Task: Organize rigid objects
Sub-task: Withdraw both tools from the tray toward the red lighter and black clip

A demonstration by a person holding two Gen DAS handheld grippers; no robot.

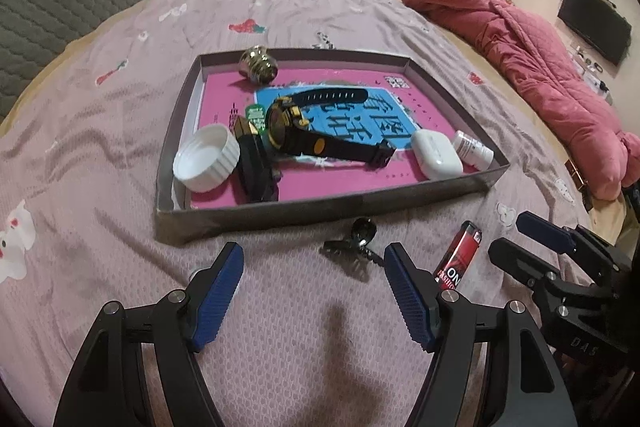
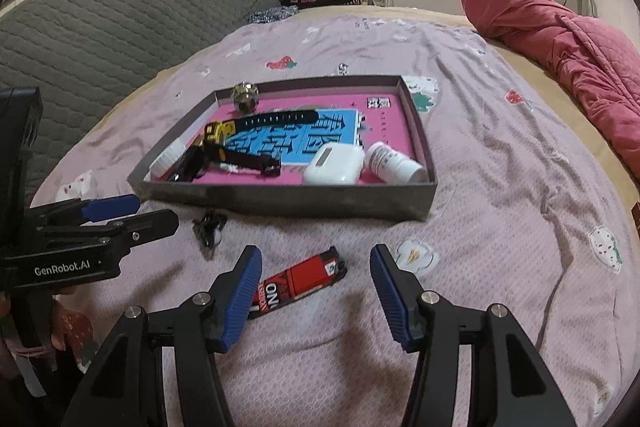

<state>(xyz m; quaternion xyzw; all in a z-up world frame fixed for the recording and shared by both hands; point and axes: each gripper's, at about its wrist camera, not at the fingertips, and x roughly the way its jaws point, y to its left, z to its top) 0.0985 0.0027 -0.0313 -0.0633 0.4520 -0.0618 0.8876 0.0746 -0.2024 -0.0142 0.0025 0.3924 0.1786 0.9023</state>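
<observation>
Both grippers [image 1: 314, 291] [image 2: 316, 291] angle downward, gaping over bedsheet [image 1: 120, 107].

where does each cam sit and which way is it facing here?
Left wrist: on the left gripper, angled down over the bed at the tray; own open fingers low, right gripper at right.
Right wrist: on the right gripper, angled down at the red lighter; own open fingers low, left gripper and a hand at left.
Shared: tray, lighter, black hair clip, watch.
</observation>
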